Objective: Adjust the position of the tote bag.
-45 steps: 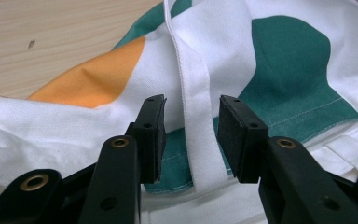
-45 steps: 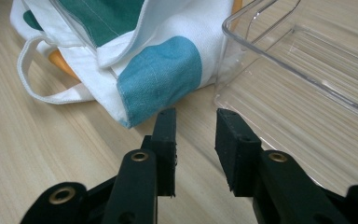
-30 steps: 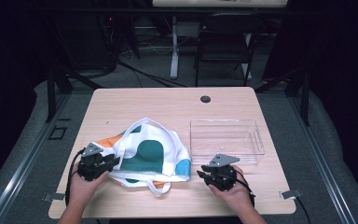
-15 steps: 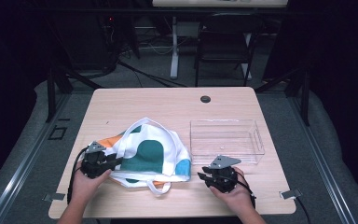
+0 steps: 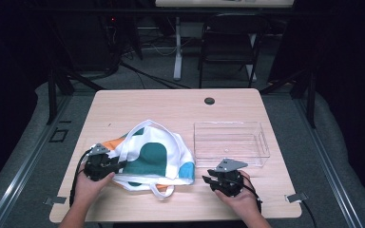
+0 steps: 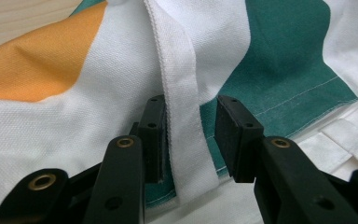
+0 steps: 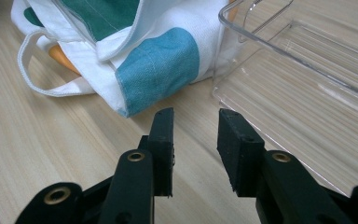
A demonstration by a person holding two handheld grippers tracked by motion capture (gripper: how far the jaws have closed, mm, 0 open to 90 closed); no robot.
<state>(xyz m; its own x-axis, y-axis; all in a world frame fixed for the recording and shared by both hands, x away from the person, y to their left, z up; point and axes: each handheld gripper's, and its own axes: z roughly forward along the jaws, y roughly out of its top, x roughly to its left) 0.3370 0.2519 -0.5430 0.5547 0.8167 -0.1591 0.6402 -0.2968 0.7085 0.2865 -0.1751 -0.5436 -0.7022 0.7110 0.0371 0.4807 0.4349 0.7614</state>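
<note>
Table (image 5: 180, 107) brightly lit from above, surroundings dark; close views sharp, soft shadows

No readable text, label, brand, number or sign anywhere. Fabric bag (image 5: 154, 159): plain colour patches only, no print lettering. Clear plastic tray (image 5: 231, 142): unmarked. Table (image 5: 171, 107): bare wood grain, no markings.

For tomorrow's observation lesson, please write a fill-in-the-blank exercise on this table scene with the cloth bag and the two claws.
1. The strap between the left claw jaws is coloured ____.
2. The clear plastic tray is ____ of contents.
3. Nothing but bare ____ lies between the right claw jaws.
4. The cloth bag lies to the ____ of the tray in the high view.

Missing words: white; empty; table; left
</note>
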